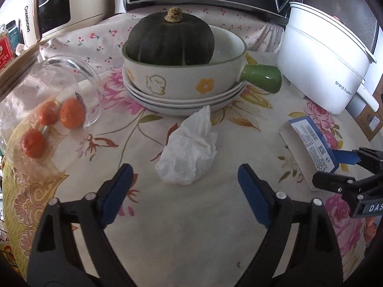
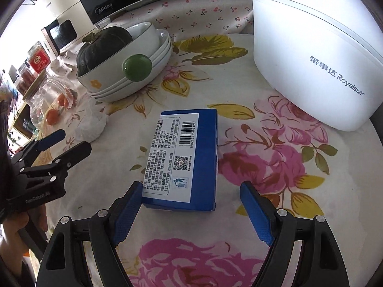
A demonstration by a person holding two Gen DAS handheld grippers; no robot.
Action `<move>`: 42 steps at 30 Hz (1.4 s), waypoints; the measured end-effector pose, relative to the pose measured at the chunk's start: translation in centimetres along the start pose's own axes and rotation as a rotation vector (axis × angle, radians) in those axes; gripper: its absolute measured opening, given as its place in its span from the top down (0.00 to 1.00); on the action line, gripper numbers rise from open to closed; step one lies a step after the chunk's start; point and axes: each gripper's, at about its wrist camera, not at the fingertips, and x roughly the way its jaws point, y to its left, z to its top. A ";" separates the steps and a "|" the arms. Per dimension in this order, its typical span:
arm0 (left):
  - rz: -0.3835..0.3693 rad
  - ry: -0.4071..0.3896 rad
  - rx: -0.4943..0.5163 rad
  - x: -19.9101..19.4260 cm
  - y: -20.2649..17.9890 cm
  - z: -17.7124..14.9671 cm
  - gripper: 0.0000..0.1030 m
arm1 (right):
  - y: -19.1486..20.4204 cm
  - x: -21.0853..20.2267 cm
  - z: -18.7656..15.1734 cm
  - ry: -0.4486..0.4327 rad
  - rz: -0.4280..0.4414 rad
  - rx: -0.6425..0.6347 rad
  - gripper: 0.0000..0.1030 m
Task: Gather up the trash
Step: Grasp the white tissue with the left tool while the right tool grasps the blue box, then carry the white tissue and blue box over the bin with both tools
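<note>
Left tongs [image 1: 185, 174] gape wide, straddling nothing, aimed at the tissue [image 1: 189, 148] mid-desk. Right tongs [image 2: 190, 191] stand wide at the box's [image 2: 184, 157] near end, not yet pinching. Both pieces likely count as trash; the 3 plates [image 1: 182, 100] beyond do not.
</note>
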 end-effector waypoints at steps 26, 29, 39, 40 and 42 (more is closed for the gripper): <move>-0.121 0.077 -0.054 -10.6 -4.4 -7.1 0.83 | -2.6 -11.8 -7.8 -0.005 -0.029 0.018 0.41; -0.131 0.079 -0.047 -12.2 -5.5 -8.2 0.83 | -3.2 -13.8 -9.8 -0.008 -0.033 0.030 0.41; -0.191 0.073 -0.040 -17.6 -9.7 -12.2 0.83 | -5.5 -19.1 -15.7 -0.008 -0.057 0.064 0.41; -0.197 0.075 -0.041 -18.0 -10.1 -12.6 0.83 | -5.8 -19.6 -16.2 -0.007 -0.056 0.068 0.41; -0.209 0.079 -0.045 -18.8 -10.8 -13.2 0.83 | -6.2 -20.5 -17.3 -0.004 -0.054 0.083 0.41</move>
